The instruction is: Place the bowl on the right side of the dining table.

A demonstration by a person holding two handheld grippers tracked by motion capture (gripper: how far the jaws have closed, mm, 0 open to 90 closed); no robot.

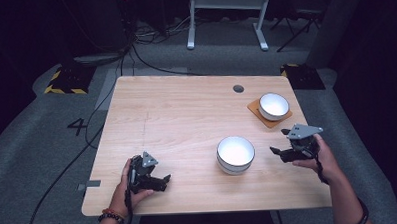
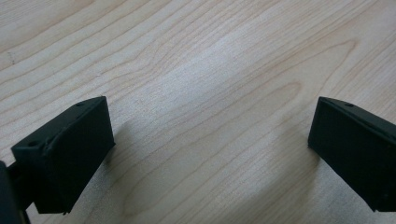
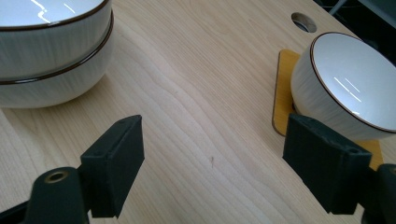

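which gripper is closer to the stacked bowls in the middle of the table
The right. The right gripper sits just off the stacked bowls' right side, jaws open toward them. The left gripper rests farther away at the table's near left edge, open over bare wood.

Your stacked bowls (image 1: 235,154) are white, ribbed, dark-rimmed. Right of them, each tool (image 3: 212,161) is black. Beyond, a matching bowl (image 1: 273,106) tops an orange mat (image 1: 255,108). The bench (image 1: 176,118) is pale wood-grain.

high view: overhead, forward-down | gripper views: close, low over table (image 1: 186,117)
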